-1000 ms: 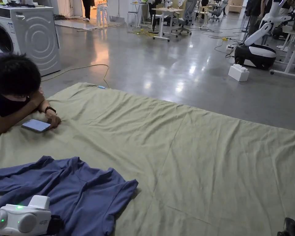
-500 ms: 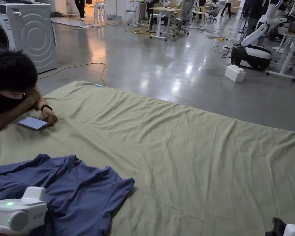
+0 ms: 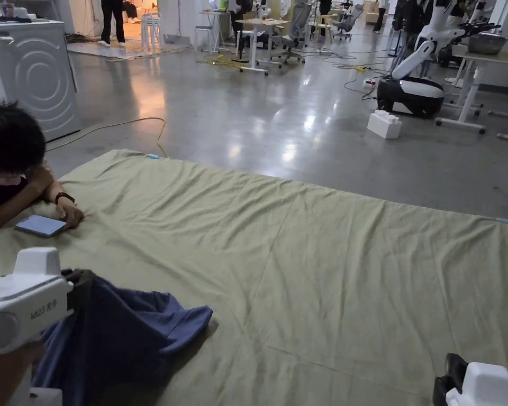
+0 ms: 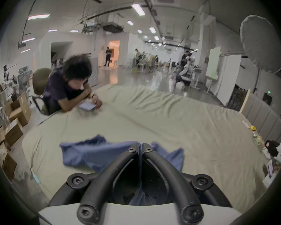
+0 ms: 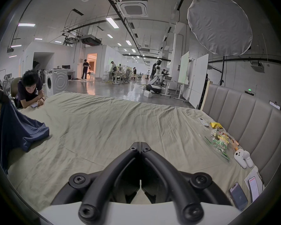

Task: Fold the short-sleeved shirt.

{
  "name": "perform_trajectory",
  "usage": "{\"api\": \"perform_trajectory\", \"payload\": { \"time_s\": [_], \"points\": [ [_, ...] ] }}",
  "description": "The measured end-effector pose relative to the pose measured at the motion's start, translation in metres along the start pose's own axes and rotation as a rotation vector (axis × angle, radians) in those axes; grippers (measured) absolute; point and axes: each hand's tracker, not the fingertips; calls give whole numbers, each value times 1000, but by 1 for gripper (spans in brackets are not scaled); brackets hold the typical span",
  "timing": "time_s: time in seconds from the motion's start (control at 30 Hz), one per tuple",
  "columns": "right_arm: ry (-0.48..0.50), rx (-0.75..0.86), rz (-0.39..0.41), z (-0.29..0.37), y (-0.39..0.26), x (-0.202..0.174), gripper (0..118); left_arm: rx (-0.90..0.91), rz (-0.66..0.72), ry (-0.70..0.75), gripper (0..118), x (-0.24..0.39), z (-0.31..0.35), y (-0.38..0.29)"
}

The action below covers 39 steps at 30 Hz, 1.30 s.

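Left claw (image 4: 140, 145) clenched on blue shirt (image 3: 126, 328), lifting part of it off the bed (image 3: 311, 275); right claw (image 5: 140, 145) clenched, empty.

Shirt (image 3: 126, 328): plain dark blue. Bed sheet (image 3: 321, 254): plain olive green. Gripper housings: white; jaws: black. Headboard (image 5: 243, 114): grey, vertically ribbed.

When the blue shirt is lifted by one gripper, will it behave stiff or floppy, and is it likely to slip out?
Probably floppy: the blue shirt hangs in loose folds from the left gripper, its lower part trailing on the green sheet. It seems light, since one pinch holds it up. Slipping looks unlikely, because the jaws stand closed on the cloth, though a single grip point lets it swing.
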Motion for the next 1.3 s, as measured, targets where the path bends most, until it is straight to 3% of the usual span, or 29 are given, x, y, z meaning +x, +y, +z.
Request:
{"api": "perform_trajectory", "payload": {
  "time_s": [0.33,0.57,0.97,1.17,1.23,1.27,1.3],
  "points": [
    [-44,73,-37,24,14,38,0,192,-104,-225,3,125,37,92],
    [-112,105,-70,44,17,79,0,204,-164,-436,3,229,42,99],
    [-210,100,-122,77,-3,143,0,31,-271,-775,3,401,44,-7],
    [-229,64,-134,82,-21,156,0,-121,-309,-796,3,437,45,-85],
    [-229,52,-139,82,-25,158,0,-157,-293,-788,15,440,42,-101],
    [-229,48,-142,82,-26,158,0,-171,-293,-792,31,440,42,-106],
    [-229,43,-142,81,-26,158,0,-190,-298,-798,62,439,44,-112]
  ]
}}
